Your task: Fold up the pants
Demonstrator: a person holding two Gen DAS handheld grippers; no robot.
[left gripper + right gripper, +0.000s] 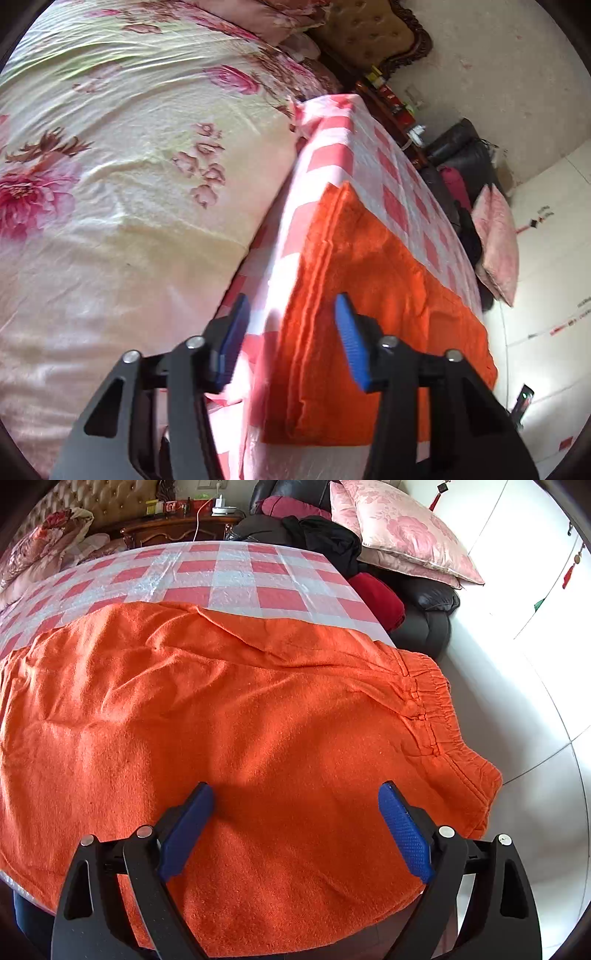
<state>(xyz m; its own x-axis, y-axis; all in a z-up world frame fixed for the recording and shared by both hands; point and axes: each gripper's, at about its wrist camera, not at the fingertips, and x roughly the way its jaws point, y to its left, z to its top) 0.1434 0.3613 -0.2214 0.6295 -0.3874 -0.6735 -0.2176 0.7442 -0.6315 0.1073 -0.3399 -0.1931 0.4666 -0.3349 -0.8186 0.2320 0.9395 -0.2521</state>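
Orange pants: thick, fuzzy cloth, bright orange all over; we see them folded lengthwise, legs laid one on the other, stacked layers showing as parallel ridges along the end edge in the left wrist view; elastic waistband gathered and puckered, lying at the right end and hanging a little past the table's right edge; broad shallow creases run across the upper part of the cloth, the lower part smoother.

Place: pants spread flat on a table under a red-and-white checked tablecloth; they cover the near half of it, near hem drooping over the near edge; the far half of the cloth is bare.

Right gripper: blue pads wide apart, nothing between them; it hovers over the near part of the pants; we cannot tell whether the tips touch the cloth.

Left gripper: jaws partly apart, not clamped; the folded end edge of the pants shows in the gap; picture blurred there.

Around: bed with flowered sheet just beside the table's left side; dark wooden nightstand beyond the far edge; pink cushion on a black sofa past the far right corner; white tiled floor to the right.
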